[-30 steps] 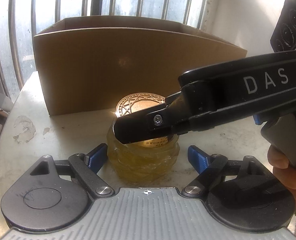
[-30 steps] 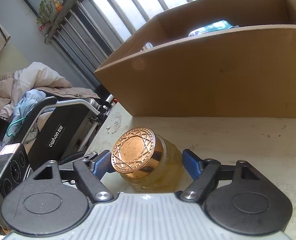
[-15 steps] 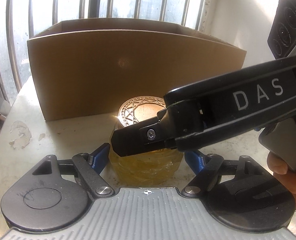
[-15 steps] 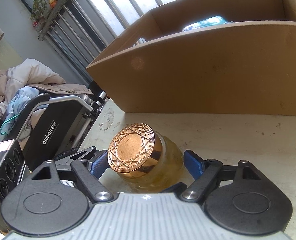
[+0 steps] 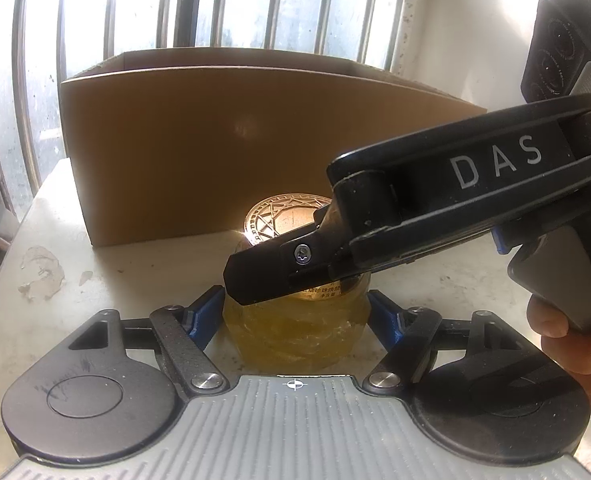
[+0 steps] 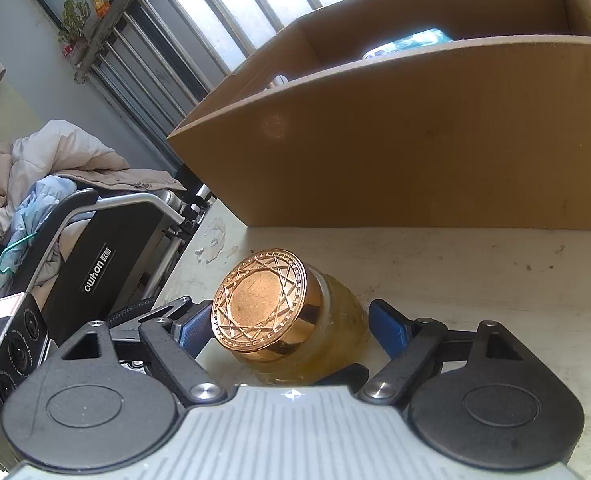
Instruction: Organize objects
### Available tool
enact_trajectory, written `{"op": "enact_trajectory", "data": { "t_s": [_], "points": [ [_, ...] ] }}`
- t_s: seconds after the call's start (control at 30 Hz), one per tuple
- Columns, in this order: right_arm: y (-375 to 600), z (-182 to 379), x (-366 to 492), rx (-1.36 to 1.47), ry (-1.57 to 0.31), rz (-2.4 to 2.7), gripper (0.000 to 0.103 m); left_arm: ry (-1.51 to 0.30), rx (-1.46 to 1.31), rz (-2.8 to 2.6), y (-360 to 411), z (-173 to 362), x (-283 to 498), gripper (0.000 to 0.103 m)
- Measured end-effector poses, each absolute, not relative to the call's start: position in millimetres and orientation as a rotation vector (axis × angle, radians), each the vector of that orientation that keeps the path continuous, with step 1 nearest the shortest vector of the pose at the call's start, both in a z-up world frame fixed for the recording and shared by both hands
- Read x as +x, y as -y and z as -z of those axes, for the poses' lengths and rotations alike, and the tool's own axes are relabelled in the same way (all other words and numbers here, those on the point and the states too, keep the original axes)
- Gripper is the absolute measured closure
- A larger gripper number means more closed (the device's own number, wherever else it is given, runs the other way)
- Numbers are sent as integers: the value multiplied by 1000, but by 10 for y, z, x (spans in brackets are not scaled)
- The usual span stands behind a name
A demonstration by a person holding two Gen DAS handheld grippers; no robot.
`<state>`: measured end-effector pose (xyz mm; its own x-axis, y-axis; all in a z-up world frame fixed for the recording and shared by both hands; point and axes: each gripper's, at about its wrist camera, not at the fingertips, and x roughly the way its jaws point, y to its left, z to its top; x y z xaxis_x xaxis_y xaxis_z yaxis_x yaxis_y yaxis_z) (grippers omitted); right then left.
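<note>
A glass jar (image 5: 295, 332) of yellow stuff with a copper star-patterned lid (image 6: 261, 300) stands on the pale table (image 5: 115, 264) in front of a cardboard box (image 5: 255, 140). My left gripper (image 5: 295, 308) has the jar between its blue pads. Its jaws are closing, and both pads touch the jar's sides. My right gripper (image 6: 289, 320) straddles the same jar from the other side, open, with a gap showing at its right pad. One black finger (image 5: 271, 276) of the right gripper crosses over the lid in the left wrist view.
The open box (image 6: 415, 152) holds a blue packet (image 6: 411, 42). A hand (image 5: 567, 344) grips the right tool. Left of the table stand a folded black frame (image 6: 95, 272) and a heap of clothes (image 6: 35, 168). Window bars run behind the box.
My left gripper's pads have drawn in from well clear of the jar to its sides. The right gripper's pads have spread slightly away from the jar. The jar has stayed put.
</note>
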<state>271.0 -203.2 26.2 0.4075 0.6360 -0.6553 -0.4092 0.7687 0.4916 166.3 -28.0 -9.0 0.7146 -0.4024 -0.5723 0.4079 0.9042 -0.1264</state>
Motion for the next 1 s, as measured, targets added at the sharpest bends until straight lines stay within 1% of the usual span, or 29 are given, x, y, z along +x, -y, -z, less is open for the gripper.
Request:
{"op": "enact_trajectory", "data": {
  "t_s": [0.23,0.37,0.6,1.0],
  "points": [
    [1973,-258,2668,217,-913,-671,17,-630,34,441,295,82,1584,28],
    [1996,-255,2650,213,-891,-683,19,-635,28,436,293,70,1589,28],
    [2133,-230,2756,333,-921,-689,21,-622,52,431,353,34,1623,28],
    [2222,-200,2842,415,-961,-693,21,-635,80,430,430,86,1587,28]
  ]
}}
